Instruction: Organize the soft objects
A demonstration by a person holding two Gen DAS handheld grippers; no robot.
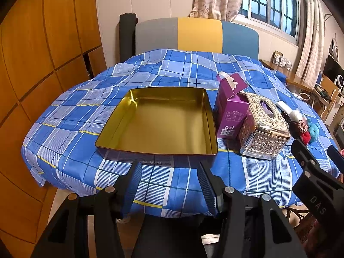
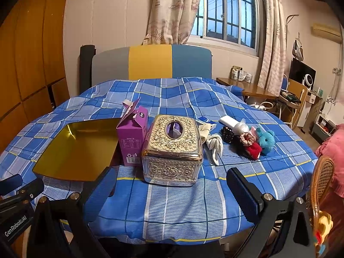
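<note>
Plush toys [image 2: 261, 143] sit right of an embossed metal tissue box [image 2: 173, 150]; both tongs [image 1: 169, 172] [image 2: 169, 182] gape apart.

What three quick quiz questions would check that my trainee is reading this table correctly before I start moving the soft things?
1. True or false: the gold tin already holds a soft item.
2. Which stands between the tin and the ornate tissue box: A) the teal plush, B) the purple carton, C) the white knotted cloth?
3. Fill in: the left gripper and right gripper both hang ____, holding nothing.

Key: 1 false, the tin is empty; 2 B, the purple carton, while the teal plush and the white knotted cloth lie on the tissue box's other side; 3 open.
</note>
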